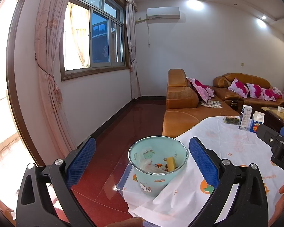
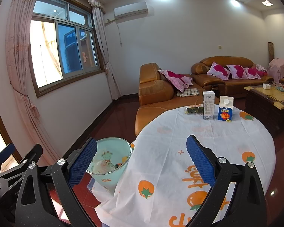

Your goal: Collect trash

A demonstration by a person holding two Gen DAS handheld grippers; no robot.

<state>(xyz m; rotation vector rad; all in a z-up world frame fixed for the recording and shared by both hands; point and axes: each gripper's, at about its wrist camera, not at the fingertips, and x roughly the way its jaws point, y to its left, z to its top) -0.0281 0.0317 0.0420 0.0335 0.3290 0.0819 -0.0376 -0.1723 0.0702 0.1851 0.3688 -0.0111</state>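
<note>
Both grippers spread and empty: left gripper [image 1: 142,160], right gripper [image 2: 142,158]. Mint-green cartoon-printed trash bucket [image 1: 158,165], lower centre, holds scraps. Blue-and-white milk carton [image 2: 225,109], upper right on the orange-printed white tablecloth [image 2: 179,141], probably needs collecting next.

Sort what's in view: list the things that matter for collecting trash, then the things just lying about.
For the job:
mint bucket, already holding scraps
blue carton
white box
dark packet
left gripper and right gripper, both open

Just there:
tablecloth
sofas
pillows
coffee table
</note>
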